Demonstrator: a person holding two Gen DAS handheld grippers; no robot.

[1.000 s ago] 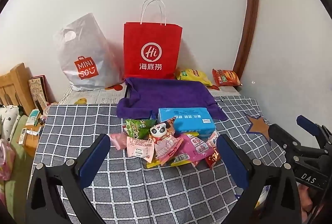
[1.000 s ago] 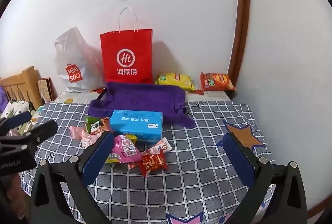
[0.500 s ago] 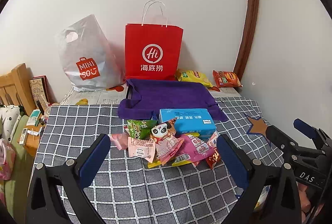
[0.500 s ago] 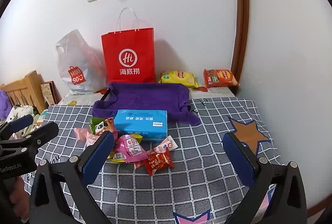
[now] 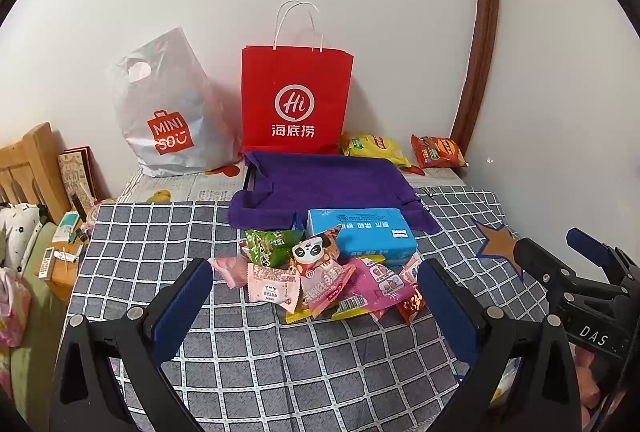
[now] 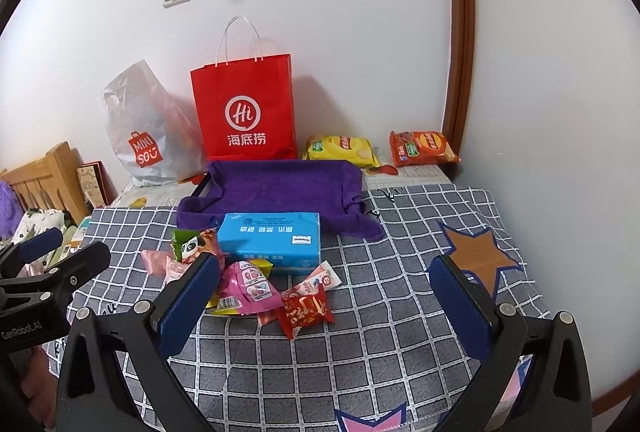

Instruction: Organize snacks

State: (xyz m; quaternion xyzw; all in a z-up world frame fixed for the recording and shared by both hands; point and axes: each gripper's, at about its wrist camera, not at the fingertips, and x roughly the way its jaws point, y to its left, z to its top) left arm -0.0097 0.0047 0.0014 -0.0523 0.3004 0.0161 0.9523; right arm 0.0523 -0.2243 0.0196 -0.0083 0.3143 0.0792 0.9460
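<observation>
Compared with one second ago, almost nothing changes on the worktop (image 5: 132,244); only the two cameras come a little lower and nearer, so the snack pile (image 5: 320,272) looks larger in both views. The pile lies just in front of the blue tissue box (image 5: 360,236), touching its front side: a green packet (image 5: 266,246), a panda packet (image 5: 316,256), pink packets and a red packet (image 6: 306,312) at the side nearest the right gripper. No packet is moved.

The left gripper (image 5: 312,296) is released, its fingers (image 5: 182,306) spread wide and holding nothing. The right gripper (image 6: 324,296) is the same, wide apart and empty, in front of the box and above the checked cloth.

Behind the tissue box is the tray covered with a purple towel (image 5: 328,180), with nothing inside, and behind that the red paper bag (image 5: 296,100). I judge that the sorting is not yet begun and that both grippers are only approaching the pile for a first grasp.
</observation>
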